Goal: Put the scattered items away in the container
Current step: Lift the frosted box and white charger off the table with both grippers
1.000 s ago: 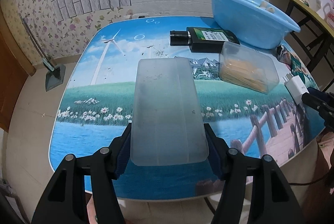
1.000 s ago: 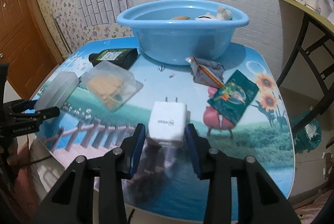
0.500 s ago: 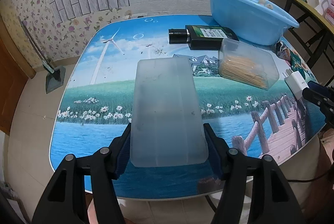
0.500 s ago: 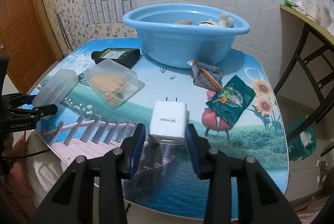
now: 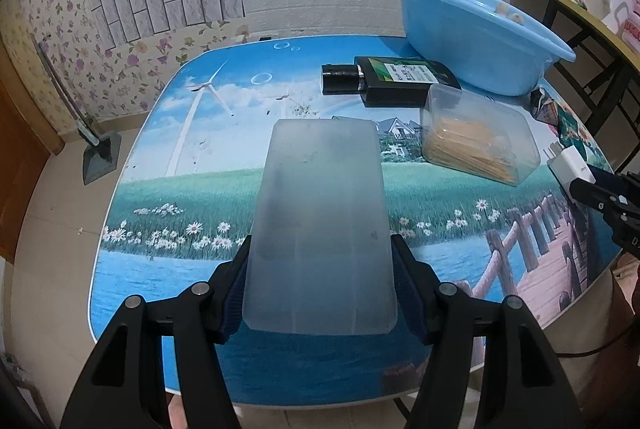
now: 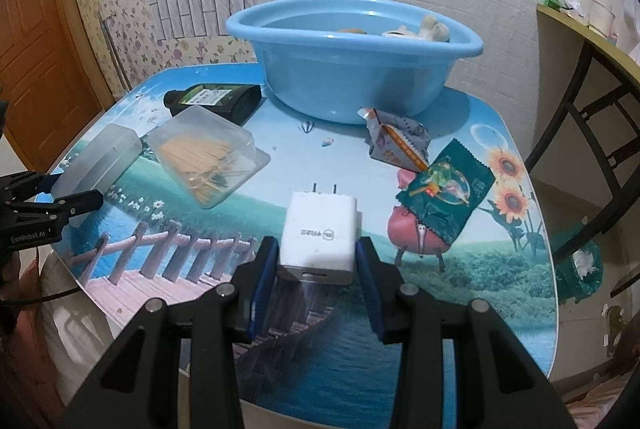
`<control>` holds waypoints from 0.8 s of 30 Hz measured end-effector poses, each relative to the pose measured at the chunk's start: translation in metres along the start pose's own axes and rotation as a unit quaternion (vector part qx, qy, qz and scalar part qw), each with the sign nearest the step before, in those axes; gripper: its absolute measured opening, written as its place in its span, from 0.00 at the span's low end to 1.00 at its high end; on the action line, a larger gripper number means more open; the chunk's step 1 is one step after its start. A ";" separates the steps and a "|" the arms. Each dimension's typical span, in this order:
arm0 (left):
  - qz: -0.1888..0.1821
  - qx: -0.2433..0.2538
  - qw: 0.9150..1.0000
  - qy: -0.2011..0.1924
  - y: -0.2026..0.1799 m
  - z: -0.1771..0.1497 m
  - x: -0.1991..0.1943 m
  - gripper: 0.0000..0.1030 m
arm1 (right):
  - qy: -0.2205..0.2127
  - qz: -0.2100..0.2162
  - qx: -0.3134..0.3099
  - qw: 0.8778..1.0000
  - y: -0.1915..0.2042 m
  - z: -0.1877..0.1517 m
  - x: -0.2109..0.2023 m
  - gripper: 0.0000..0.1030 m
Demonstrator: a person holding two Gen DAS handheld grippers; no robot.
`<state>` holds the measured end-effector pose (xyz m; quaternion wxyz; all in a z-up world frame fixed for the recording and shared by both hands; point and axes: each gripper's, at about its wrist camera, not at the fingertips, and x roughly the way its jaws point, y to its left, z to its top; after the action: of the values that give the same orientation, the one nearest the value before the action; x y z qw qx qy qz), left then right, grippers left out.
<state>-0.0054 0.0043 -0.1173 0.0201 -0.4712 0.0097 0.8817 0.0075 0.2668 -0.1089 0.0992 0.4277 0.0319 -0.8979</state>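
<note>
From the left wrist, the left gripper (image 5: 320, 289) is clamping a frosted plastic box (image 5: 320, 225) by its near end, both blue pads pressing its sides, the box reaching out over the table (image 5: 160, 189). Beyond it a black bottle (image 5: 390, 81) is lying on its side, just beside a clear tub of yellow sticks (image 5: 478, 141). The blue basin (image 5: 480, 41) is sitting at the far right corner.

From the right wrist, the right gripper (image 6: 316, 281) is gripping a white charger (image 6: 319, 233), prongs pointing away, jaws closed against its sides. The basin (image 6: 352, 69) is standing at the far edge with a few pale things inside. Between charger and basin, a crumpled packet (image 6: 394, 143) and a green packet (image 6: 446, 195) are lying to the right.
</note>
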 end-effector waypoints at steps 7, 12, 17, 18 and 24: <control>-0.006 0.004 1.000 -0.011 0.000 0.005 0.005 0.61 | 0.010 -0.002 0.000 1.000 0.000 -0.001 0.009 0.38; -0.008 0.008 1.000 -0.019 -0.001 0.006 0.006 0.62 | 0.006 -0.003 -0.004 1.000 0.001 0.000 0.012 0.38; -0.010 0.010 1.000 -0.026 -0.002 0.007 0.006 0.63 | 0.001 -0.002 -0.004 1.000 0.001 0.000 0.013 0.38; -0.011 0.010 0.999 -0.028 -0.002 0.007 0.007 0.63 | 0.000 -0.001 -0.004 1.000 0.000 0.000 0.013 0.38; -0.019 0.014 0.999 -0.039 -0.003 0.007 0.009 0.67 | -0.011 0.000 -0.002 1.000 0.000 -0.002 0.013 0.39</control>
<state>-0.0160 0.0080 -0.1205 0.0433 -0.4363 0.0123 0.8987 0.0013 0.2647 -0.1199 0.1005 0.4173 0.0323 -0.9026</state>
